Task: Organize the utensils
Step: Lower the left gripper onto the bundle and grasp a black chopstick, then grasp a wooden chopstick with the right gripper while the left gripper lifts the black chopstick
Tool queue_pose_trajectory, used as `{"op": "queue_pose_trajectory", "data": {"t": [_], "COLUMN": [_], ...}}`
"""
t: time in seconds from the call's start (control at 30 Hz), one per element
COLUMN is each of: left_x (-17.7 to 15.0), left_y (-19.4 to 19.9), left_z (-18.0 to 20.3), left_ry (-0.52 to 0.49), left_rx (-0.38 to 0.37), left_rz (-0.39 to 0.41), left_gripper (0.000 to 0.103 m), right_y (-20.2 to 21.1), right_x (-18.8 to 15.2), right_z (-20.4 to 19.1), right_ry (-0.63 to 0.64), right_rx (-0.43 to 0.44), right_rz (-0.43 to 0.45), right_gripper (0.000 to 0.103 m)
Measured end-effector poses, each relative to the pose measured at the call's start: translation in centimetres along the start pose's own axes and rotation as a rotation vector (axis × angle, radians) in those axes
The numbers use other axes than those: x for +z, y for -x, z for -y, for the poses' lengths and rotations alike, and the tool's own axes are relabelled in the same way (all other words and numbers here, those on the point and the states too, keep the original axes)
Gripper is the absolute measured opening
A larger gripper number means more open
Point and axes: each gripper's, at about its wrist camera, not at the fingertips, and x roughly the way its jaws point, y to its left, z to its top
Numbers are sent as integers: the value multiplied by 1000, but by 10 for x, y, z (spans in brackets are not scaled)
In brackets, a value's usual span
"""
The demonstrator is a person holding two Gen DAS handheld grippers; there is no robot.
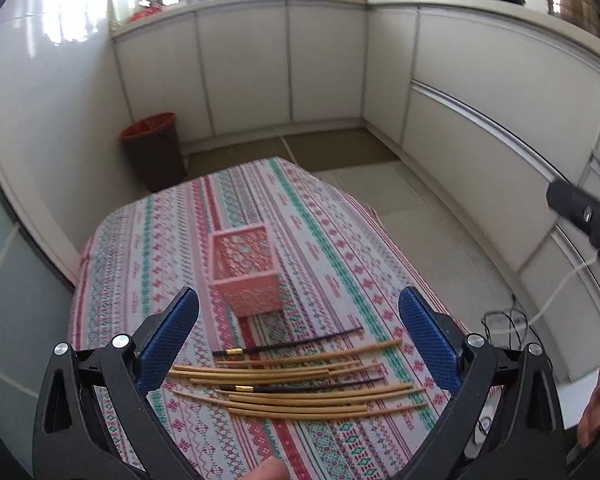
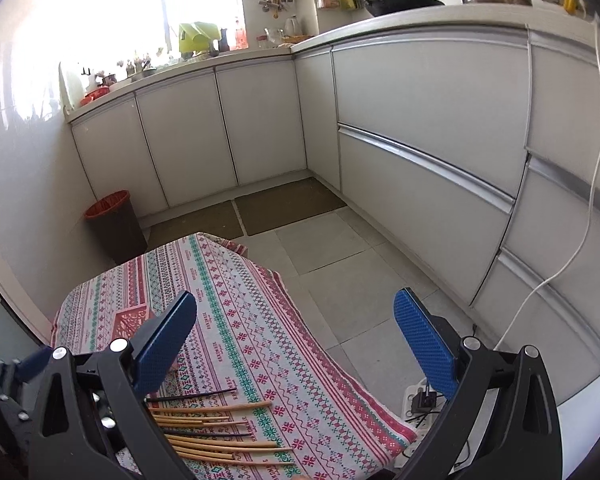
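Note:
Several bamboo chopsticks (image 1: 300, 390) and two black ones (image 1: 292, 345) lie side by side on the patterned tablecloth (image 1: 332, 248). A pink lattice holder (image 1: 246, 268) stands upright just beyond them. My left gripper (image 1: 300, 328) is open and empty, hovering above the chopsticks. My right gripper (image 2: 296, 336) is open and empty, to the right of the left one, above the table's right edge. In the right wrist view the chopstick tips (image 2: 220, 432) show at the lower left and the holder (image 2: 130, 318) is partly hidden behind the left finger.
A dark bin with an orange rim (image 1: 154, 148) stands on the floor beyond the table. White cabinets (image 2: 420, 120) line the back and right. A power strip with cables (image 2: 420, 404) lies on the floor by the table's right side.

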Motion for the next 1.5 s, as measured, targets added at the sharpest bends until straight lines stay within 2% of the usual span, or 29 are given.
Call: {"op": "queue_pose_trajectory", "data": {"t": [0.1,0.17,0.2,0.27,0.4,0.47,0.53,0.57,0.7,0.8,0.9,1.0,1.1,1.27,1.4,1.5], "left_x": [-2,2,3,1,-7,-14,-18,-20,-28,-29,-30,-31,-40,-47,-43,-31], "left_y": [-24,-42,-55,-86,-141,-167,-182,-188,-205,-212,-218,-214,-213,-200,-183,-144], "left_z": [18,28,35,48,58,58,53,51,49,49,48,43,46,37,24,6], "left_ry": [-78,-118,-150,-213,-264,-279,-303,-309,-322,-344,-359,-383,-424,-430,-445,-427], "left_rx": [-113,-246,-315,-372,-327,-310,-291,-282,-259,-246,-223,-225,-230,-206,-166,-169], "left_rz": [-63,-117,-157,-290,-452,-539,-597,-611,-632,-631,-641,-637,-601,-524,-423,-330], "left_gripper": [96,96,96,96,94,83,66,65,50,33,30,28,23,14,11,10], "right_y": [-11,-17,-21,-29,-51,-63,-78,-85,-105,-112,-116,-126,-140,-167,-180,-189], "right_x": [6,7,7,5,0,-4,-10,-13,-28,-33,-36,-46,-59,-88,-97,-100], "right_z": [23,35,41,48,57,62,65,65,65,63,62,64,64,54,43,32], "right_ry": [-129,-176,-197,-204,-267,-309,-346,-355,-388,-393,-395,-432,-489,-602,-667,-680], "right_rx": [50,50,46,26,64,94,130,143,166,166,162,177,202,256,283,271], "right_rz": [-55,-58,-72,-88,-184,-238,-314,-350,-471,-500,-513,-570,-652,-785,-785,-771], "right_gripper": [96,96,96,96,96,96,96,96,96,96,96,96,96,96,96,95]}}
